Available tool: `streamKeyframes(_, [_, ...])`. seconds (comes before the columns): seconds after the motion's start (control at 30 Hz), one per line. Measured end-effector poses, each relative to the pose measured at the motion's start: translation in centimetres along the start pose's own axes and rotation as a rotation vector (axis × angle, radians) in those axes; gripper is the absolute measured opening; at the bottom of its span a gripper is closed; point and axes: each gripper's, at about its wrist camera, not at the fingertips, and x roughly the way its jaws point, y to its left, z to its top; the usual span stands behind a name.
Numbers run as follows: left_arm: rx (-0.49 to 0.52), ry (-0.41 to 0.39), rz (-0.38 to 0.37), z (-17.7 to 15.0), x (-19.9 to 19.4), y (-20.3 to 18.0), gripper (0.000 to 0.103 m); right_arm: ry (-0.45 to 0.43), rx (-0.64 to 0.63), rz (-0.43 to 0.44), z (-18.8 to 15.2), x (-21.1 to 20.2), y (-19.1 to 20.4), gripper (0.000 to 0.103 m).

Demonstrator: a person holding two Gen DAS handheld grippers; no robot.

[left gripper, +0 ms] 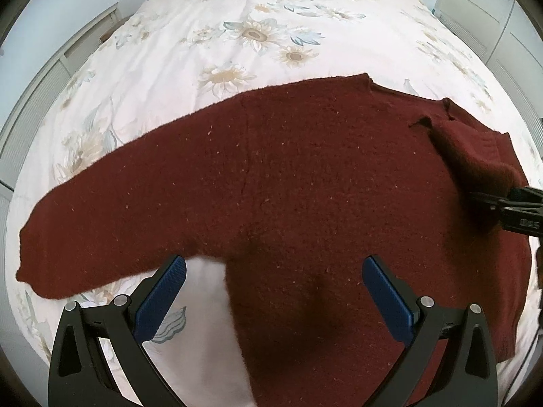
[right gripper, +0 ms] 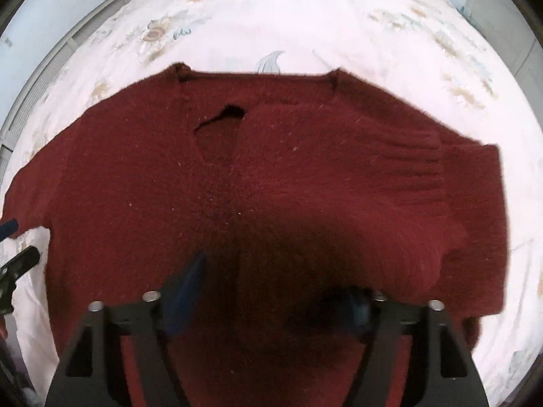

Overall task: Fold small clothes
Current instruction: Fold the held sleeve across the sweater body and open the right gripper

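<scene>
A dark red knitted sweater (left gripper: 288, 176) lies flat on the bed, left sleeve (left gripper: 101, 210) stretched out to the left. Its right sleeve (right gripper: 390, 183) is folded across the chest, cuff toward the right. My left gripper (left gripper: 274, 268) is open and empty, hovering over the sweater near the left armpit. My right gripper (right gripper: 271, 271) hovers low over the folded sleeve; its blue pads (right gripper: 190, 291) stand apart and cloth lies between and over them. It also shows at the right edge of the left wrist view (left gripper: 502, 203), against the folded sleeve.
The bed has a white floral duvet (left gripper: 258, 34) with bare cover around the sweater. White cabinets (left gripper: 492, 17) stand at both sides. The left gripper shows at the left edge of the right wrist view (right gripper: 13, 257).
</scene>
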Motion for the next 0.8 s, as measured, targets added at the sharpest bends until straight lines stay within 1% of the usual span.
streamKeyframes(0.1, [0.011,-0.006,0.001,0.2,-0.3,-0.4,0.102,0.003,-0.019,-0.023,-1.0,-1.8,-1.6,0.079])
streamKeyframes(0.23, [0.042,-0.007,0.002,0.6,-0.3,-1.7,0.102,-0.005,0.008,-0.026,-3.5,-4.1,-5.7,0.08])
streamKeyframes(0.33, [0.084,-0.004,-0.002,1.0,0.0,-3.4,0.102,-0.012,0.06,-0.093,-5.4,-4.9,-9.7,0.08])
streamKeyframes(0.47, [0.16,-0.007,-0.027,2.1,0.5,-6.9,0.102,0.0,0.106,-0.205,-7.2,-4.4,-14.3,0.08])
streamKeyframes(0.53, [0.208,-0.009,-0.039,2.8,0.8,-9.3,0.102,0.006,0.133,-0.205,-7.8,-3.8,-16.0,0.08])
streamKeyframes(0.67, [0.313,-0.009,-0.071,4.5,1.4,-14.4,0.102,-0.016,0.2,-0.155,-8.2,-2.8,-18.5,0.079])
streamKeyframes(0.73, [0.352,-0.011,-0.074,5.1,1.7,-16.5,0.102,-0.031,0.21,-0.137,-8.0,-2.2,-19.1,0.074])
streamKeyframes(0.77, [0.377,-0.014,-0.076,5.4,1.8,-17.8,0.102,-0.028,0.209,-0.135,-7.8,-1.8,-19.1,0.062])
streamKeyframes(0.8, [0.391,-0.017,-0.078,5.5,1.8,-18.5,0.102,-0.019,0.209,-0.132,-7.4,-0.9,-18.5,0.046])
